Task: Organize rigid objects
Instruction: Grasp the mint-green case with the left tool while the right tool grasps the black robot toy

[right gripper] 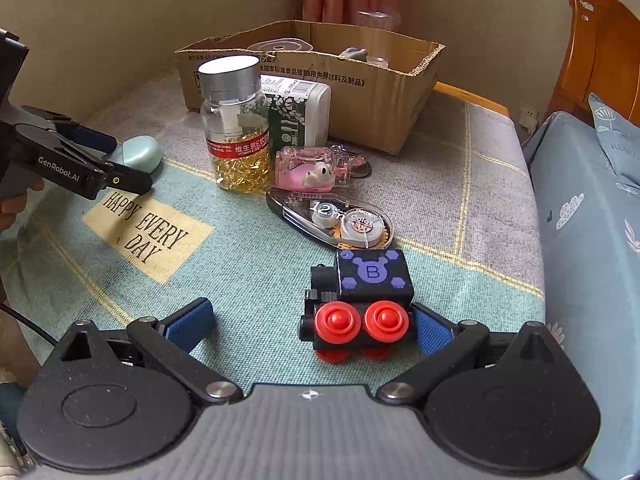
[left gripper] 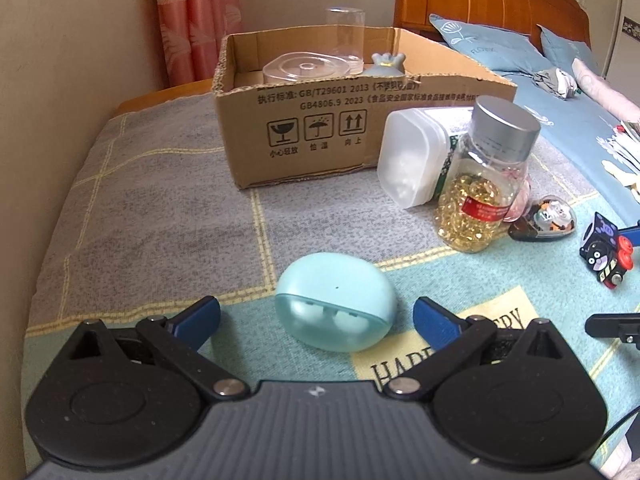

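Patchwork cloth covers the counter (right gripper: 440,160), cardboard box (left gripper: 304,128) at the far side. Left gripper (left gripper: 316,316) spread wide around a mint earbud case (left gripper: 334,300); right gripper (right gripper: 312,324) likewise apart, its right pad seemingly touching the toy train (right gripper: 360,300).

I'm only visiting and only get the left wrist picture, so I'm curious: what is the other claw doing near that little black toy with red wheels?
Observer: The right claw is open, and the toy train sits between its fingers, close to the right one.
Visitor: And the shiny clear thing near the pill bottle?
Observer: That is a correction tape marked 12m, lying flat beyond the train.
Visitor: Is anything tucked behind the bottle?
Observer: A pink clear case lies beside the pill bottle, with a small white piece inside.
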Action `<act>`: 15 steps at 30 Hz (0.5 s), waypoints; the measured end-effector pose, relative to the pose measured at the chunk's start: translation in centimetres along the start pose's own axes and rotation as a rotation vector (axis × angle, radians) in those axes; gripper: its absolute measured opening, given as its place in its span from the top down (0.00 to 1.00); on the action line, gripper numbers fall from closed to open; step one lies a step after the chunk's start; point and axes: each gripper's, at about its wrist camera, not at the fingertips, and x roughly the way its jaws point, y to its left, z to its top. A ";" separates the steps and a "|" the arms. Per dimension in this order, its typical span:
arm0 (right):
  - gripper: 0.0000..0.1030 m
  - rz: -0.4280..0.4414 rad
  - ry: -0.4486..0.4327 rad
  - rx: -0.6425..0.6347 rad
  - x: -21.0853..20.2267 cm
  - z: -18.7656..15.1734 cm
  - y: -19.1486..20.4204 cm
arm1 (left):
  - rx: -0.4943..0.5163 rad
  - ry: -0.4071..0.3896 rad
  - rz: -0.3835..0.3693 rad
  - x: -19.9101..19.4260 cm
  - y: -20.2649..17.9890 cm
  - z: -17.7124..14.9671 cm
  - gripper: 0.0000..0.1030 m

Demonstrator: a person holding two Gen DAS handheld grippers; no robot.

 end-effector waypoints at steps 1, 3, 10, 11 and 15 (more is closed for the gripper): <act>0.00 0.005 -0.001 -0.006 0.0 0.0 0.0 | 0.004 -0.002 -0.004 0.1 -0.2 0.1 0.01; 0.00 0.019 -0.004 -0.021 0.1 0.1 -0.2 | 0.016 -0.002 -0.015 0.3 -0.4 0.3 0.01; 0.00 0.046 0.000 -0.055 0.6 0.7 -0.6 | 0.035 -0.006 -0.031 0.4 -0.7 0.4 0.01; 0.00 0.050 0.008 -0.056 0.6 0.8 -0.4 | 0.037 -0.007 -0.032 0.3 -0.6 0.4 0.01; 0.00 0.090 0.020 -0.104 0.3 0.6 1.3 | 0.041 -0.007 -0.037 0.3 -0.7 0.4 0.01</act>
